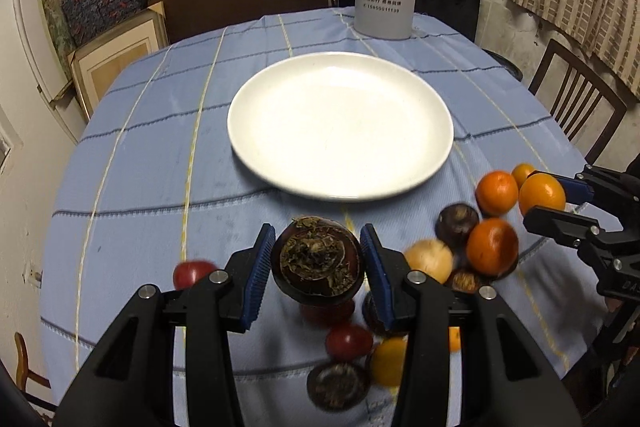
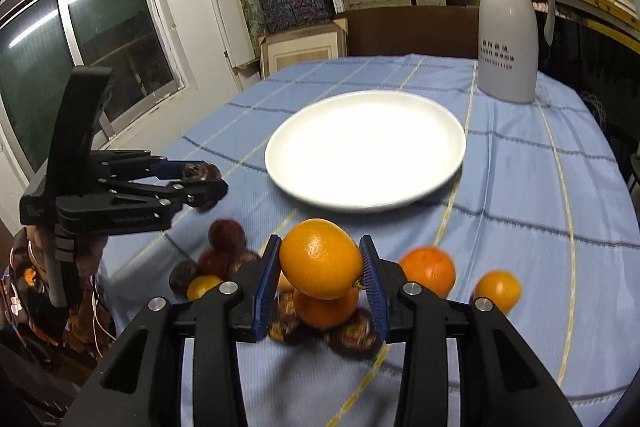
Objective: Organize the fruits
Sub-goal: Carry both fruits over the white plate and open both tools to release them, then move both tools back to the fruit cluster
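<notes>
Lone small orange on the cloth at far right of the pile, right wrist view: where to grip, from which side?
Small orange: pinch across its widest middle, coming from above. It is round and sits apart from the pile, bare cloth on both sides, so the pads fit anywhere.

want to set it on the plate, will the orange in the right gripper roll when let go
Probably. The orange is round and smooth-skinned, so it may roll. The white plate looks shallow with a low rim, which might stop it. The right gripper grips only its sides.
</notes>
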